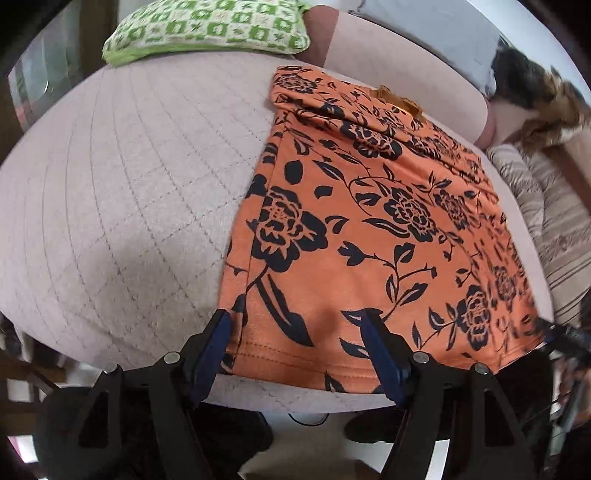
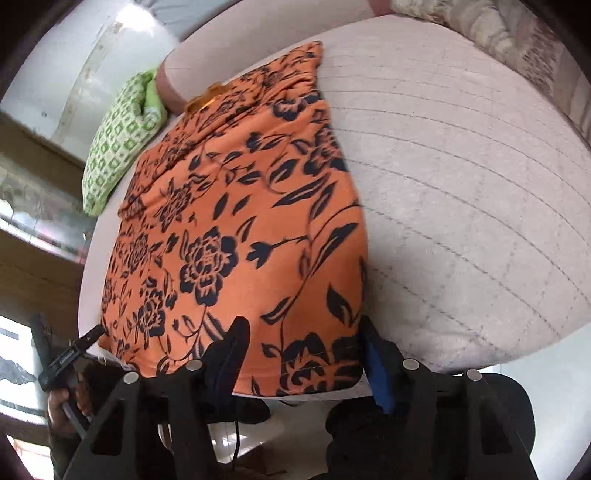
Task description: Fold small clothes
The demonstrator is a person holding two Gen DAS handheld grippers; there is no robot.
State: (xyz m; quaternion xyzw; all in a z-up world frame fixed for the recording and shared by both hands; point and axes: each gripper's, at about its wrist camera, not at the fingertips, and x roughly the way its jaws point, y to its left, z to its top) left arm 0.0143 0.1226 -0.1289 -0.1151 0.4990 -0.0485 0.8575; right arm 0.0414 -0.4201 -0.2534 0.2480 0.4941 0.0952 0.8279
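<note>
An orange garment with a black flower print [image 1: 369, 229] lies flat on the pale quilted mattress [image 1: 110, 184], its hem along the near edge. My left gripper [image 1: 295, 328] stands open, its fingers straddling the hem's near left corner without pinching it. In the right wrist view the same garment [image 2: 236, 229] fills the middle. My right gripper [image 2: 303, 332] is open astride the hem's near right corner, with the cloth lying flat between its fingers. Each gripper shows at the far corner in the other's view: the right gripper [image 1: 561, 332] and the left gripper [image 2: 70, 354], held by a hand.
A green patterned pillow [image 1: 207, 29] lies at the far left of the mattress. A striped beige blanket [image 1: 554, 221] and a dark furry thing [image 1: 535, 96] sit to the right. The mattress edge [image 2: 443, 369] drops to the floor just under both grippers.
</note>
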